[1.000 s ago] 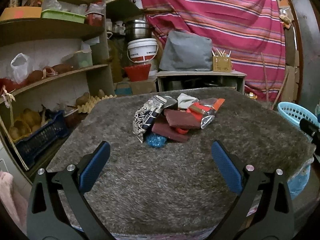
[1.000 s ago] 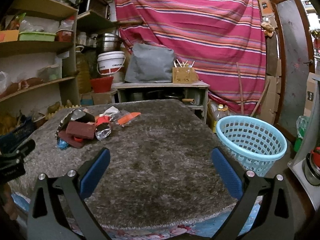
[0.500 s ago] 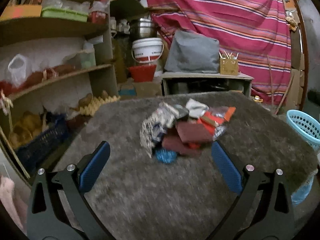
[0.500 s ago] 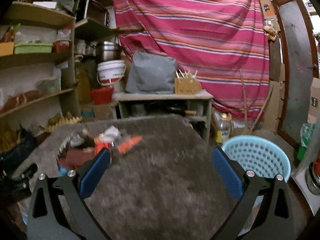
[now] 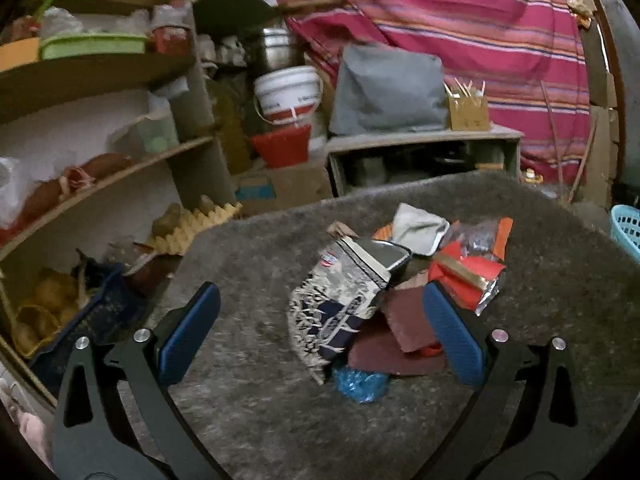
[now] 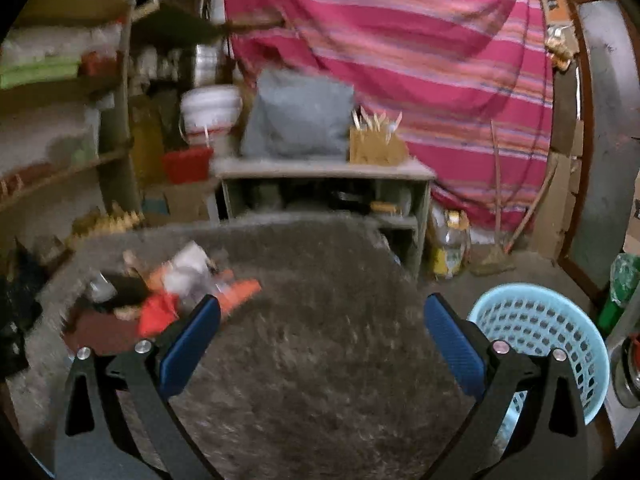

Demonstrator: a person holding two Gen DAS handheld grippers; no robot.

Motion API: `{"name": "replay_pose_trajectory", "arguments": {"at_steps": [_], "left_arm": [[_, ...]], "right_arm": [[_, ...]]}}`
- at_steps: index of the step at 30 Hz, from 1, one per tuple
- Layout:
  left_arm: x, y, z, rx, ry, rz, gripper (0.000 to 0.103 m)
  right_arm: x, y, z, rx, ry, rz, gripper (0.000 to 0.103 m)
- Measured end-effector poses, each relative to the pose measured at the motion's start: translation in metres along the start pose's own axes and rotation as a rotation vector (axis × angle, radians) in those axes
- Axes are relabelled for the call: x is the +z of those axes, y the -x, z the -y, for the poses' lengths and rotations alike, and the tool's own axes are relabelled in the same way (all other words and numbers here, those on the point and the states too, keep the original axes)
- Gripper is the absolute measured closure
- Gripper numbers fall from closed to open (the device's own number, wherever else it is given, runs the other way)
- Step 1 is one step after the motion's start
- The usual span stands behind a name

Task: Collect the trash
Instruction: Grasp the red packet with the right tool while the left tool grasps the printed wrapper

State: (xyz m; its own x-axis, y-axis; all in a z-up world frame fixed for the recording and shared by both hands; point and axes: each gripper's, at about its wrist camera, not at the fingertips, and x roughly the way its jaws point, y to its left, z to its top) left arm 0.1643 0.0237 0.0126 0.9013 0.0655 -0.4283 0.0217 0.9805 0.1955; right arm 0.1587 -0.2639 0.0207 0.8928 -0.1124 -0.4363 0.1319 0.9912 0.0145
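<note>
Left tool (image 5: 320, 338) spread wide, empty, nearer: trash pile (image 5: 394, 292) on tabletop (image 5: 256, 412) at its 1 o'clock. Right tool (image 6: 322, 340) also gaping; pile at 10 o'clock, basket (image 6: 548, 344) at 3.

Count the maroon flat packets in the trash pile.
2, maybe more hidden: one maroon packet beside the left gripper's right finger, another maroon packet beneath it, nearer the camera.

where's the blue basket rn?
Right wrist view, lower right: the blue basket stands on the floor beside the grey table, just past the right gripper.
</note>
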Motion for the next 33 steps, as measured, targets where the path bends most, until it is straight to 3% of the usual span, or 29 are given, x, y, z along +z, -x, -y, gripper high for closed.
{"name": "replay_pose_trajectory", "arguments": {"at_steps": [7,10,12,14,16,20,26,33], "left_arm": [[-0.002,-0.032,0.003,-0.015,-0.005,-0.037,0.006],[-0.006,-0.052,0.002,-0.010,-0.018,-0.087,0.021],[-0.010,-0.063,-0.002,-0.017,-0.016,-0.133,0.036],[-0.013,-0.065,-0.013,-0.061,0.030,-0.152,0.037],[-0.013,-0.062,-0.018,-0.079,0.032,-0.136,0.050],[-0.012,-0.054,-0.023,-0.095,-0.003,-0.125,0.098],[-0.012,-0.044,-0.059,-0.078,0.055,-0.108,0.101],[-0.021,-0.045,-0.099,0.011,0.086,-0.111,0.101]], "right_arm": [[-0.006,-0.034,0.001,-0.048,0.018,-0.133,0.004],[-0.009,-0.041,-0.002,-0.038,0.018,-0.156,0.004],[-0.010,-0.042,-0.008,-0.047,0.043,-0.153,0.004],[-0.010,-0.040,-0.017,-0.052,0.071,-0.135,0.004],[-0.010,-0.040,-0.026,-0.051,0.091,-0.131,0.004],[-0.007,-0.038,-0.050,-0.012,0.121,-0.118,0.004],[-0.005,-0.048,-0.100,0.044,0.193,-0.135,0.004],[-0.009,-0.076,-0.149,0.114,0.246,-0.207,0.007]]}}
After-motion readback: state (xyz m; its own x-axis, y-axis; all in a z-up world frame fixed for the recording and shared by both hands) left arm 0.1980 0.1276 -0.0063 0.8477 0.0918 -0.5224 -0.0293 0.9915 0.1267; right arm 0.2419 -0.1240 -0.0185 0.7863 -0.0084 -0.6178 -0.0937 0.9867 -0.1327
